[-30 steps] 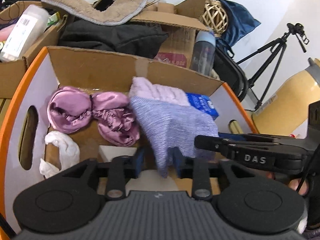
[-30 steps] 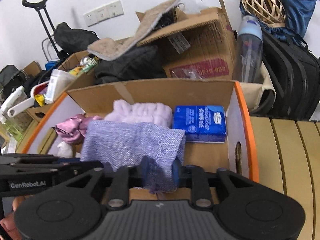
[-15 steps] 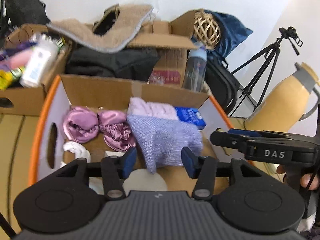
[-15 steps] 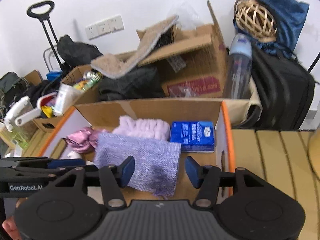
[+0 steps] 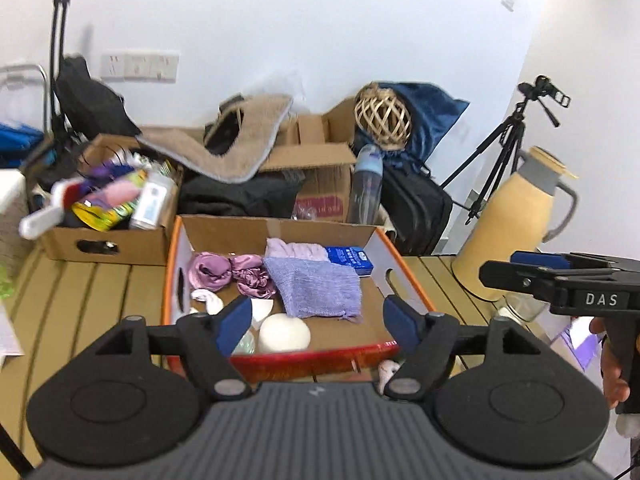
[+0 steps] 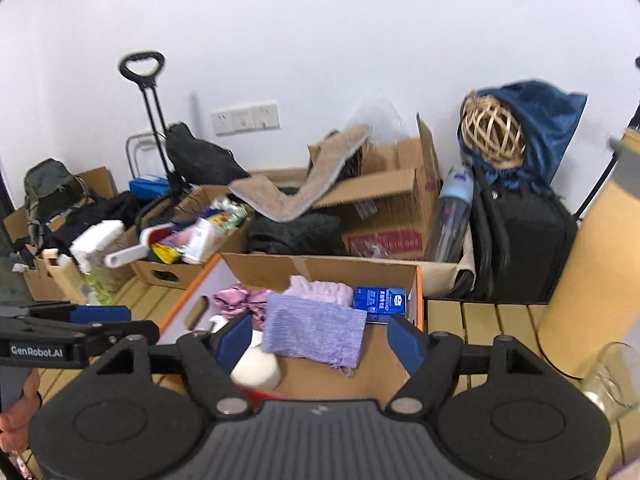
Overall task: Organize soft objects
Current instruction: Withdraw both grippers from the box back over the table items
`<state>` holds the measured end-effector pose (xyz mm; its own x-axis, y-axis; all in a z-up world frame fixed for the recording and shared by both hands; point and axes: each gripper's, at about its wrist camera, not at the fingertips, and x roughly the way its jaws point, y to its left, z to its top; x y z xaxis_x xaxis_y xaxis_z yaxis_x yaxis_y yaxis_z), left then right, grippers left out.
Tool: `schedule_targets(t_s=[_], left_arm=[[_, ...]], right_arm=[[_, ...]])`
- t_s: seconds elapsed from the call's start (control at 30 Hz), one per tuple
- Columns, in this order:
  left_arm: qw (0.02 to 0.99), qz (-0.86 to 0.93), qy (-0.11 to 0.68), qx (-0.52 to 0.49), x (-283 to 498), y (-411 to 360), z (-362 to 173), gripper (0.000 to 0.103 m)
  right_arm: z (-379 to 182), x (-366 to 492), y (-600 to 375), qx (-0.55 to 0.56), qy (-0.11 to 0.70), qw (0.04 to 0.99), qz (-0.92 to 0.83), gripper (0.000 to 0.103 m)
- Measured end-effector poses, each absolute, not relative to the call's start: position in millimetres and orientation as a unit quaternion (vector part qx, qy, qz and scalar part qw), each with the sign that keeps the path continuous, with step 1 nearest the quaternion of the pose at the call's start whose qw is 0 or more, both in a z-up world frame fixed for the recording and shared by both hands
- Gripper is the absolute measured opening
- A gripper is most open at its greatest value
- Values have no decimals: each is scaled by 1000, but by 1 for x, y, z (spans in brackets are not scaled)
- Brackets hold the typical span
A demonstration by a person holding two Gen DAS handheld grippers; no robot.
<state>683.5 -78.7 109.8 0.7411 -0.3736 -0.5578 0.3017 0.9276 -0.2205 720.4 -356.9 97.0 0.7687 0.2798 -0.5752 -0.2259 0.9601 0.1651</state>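
- Left wrist view: the left gripper [image 5: 316,322] is released, its blue pads spread wide with nothing between them. It is held level above the near red edge of the box [image 5: 408,282], looking forward and slightly down.
- Straight ahead of it, inside the box, the lavender knit cloth [image 5: 316,290] lies flat on the cardboard floor. The satin scrunchies [image 5: 232,274] sit ahead and to the left, a white round pad [image 5: 285,332] just ahead near the left pad, and a blue tissue pack [image 5: 350,258] ahead to the right.
- The right gripper [image 5: 536,266] shows off to the right, over the bench [image 5: 80,292], away from the box.
- Judging by this, the cloth is stowed and the step in hand is the gap between items. The next move calls for finding another soft thing outside the box, perhaps the pale scrap [image 5: 386,370] just below the right pad.
- Right wrist view: the right gripper [image 6: 322,342] is likewise released and empty, level, aimed at the box [image 6: 419,292] from its near side.
- The cloth [image 6: 314,330] lies directly ahead between the pads' lines of sight, touching neither. The left gripper [image 6: 100,316] sits off to the left.
- A drinking glass [image 6: 612,372] stands to the right on the bench, so any sweep that way needs care.
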Motion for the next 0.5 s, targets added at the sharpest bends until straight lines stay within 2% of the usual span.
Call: schedule_targets(t_s=[0.23, 0.4, 0.5], left_arm=[[958, -151, 241, -37, 580, -61, 118, 82], [960, -157, 229, -39, 516, -51, 95, 83], [964, -159, 212, -35, 481, -45, 81, 89]], right_arm=[[106, 624, -354, 26, 269, 951, 150, 82], [99, 557, -350, 23, 239, 956, 170, 86], [89, 517, -347, 17, 226, 960, 167, 86]])
